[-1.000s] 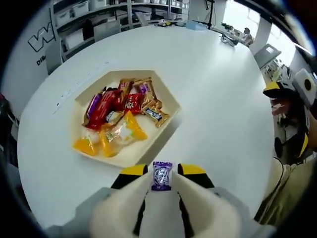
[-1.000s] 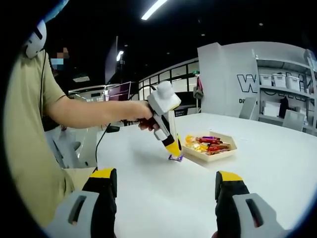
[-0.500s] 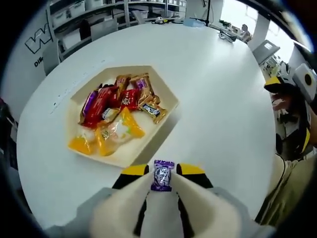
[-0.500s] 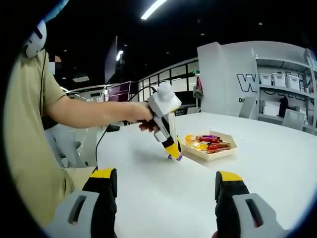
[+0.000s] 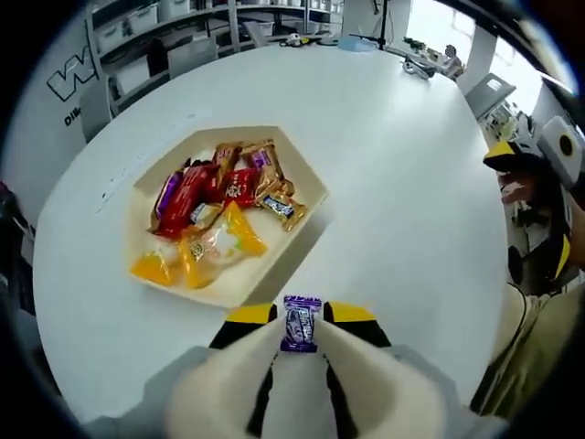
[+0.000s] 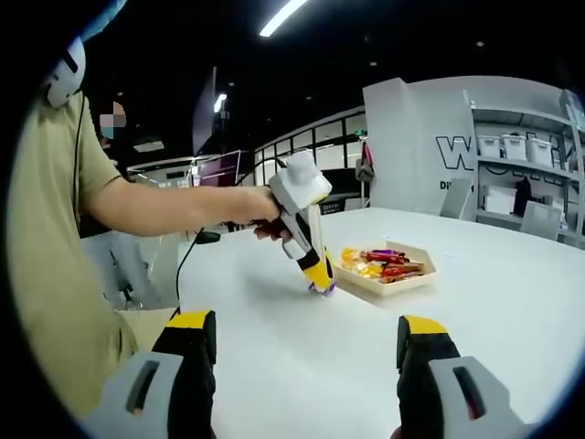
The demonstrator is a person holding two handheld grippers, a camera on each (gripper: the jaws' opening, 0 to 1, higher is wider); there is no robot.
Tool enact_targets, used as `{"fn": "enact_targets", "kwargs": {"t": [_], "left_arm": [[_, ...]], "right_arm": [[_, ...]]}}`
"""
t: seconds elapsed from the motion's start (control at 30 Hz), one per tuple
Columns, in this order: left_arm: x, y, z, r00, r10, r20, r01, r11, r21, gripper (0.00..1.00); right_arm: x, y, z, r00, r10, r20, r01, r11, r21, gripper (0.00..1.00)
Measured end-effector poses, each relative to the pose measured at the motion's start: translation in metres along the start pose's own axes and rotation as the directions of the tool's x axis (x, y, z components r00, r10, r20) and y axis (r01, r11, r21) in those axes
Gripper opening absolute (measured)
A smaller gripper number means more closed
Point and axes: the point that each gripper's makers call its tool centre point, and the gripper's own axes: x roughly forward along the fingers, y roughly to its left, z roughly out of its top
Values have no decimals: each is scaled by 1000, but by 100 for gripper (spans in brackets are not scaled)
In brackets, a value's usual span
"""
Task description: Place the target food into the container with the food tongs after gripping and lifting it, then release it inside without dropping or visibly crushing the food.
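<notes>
**Sweet lifted and closing on the tray**

Start at the left of your left gripper view: the tray (image 5: 306,240) of wrapped snacks sits on the white table (image 5: 411,183), orange packets nearest you, red and brown bars behind them. Compared with a second ago it has barely shifted in the picture, so you have only crept towards it. Your left gripper (image 5: 300,315) is clamped on the purple sweet (image 5: 300,324), which stands upright between the yellow tips, just short of the tray's near wall. The wrapper looks unsquashed, so the grip seems gentle enough.

In the right gripper view, your arm (image 6: 174,208) reaches in from the left, and the sweet (image 6: 321,288) now hangs a little off the table, where a second ago it was touching or almost touching it. That suggests the lift is done and the carry has begun. Further right, your right gripper (image 6: 306,352) waits with its jaws wide apart, holding nothing. What is left is to bring the sweet over the wall and let go low inside.
</notes>
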Motion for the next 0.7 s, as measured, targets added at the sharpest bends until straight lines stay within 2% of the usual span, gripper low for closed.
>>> {"fn": "enact_targets", "kwargs": {"t": [0.37,0.7], "left_arm": [[-18,-7,17,999,-26,34,26,1000,7,19],[-34,-1,39,997,-22,73,20,1000,18,19]], "right_arm": [[0,0,0,1000,-1,2,1,1000,-1,80],[-2,-1,3,1000,-5,10,5,1000,-3,80]]}}
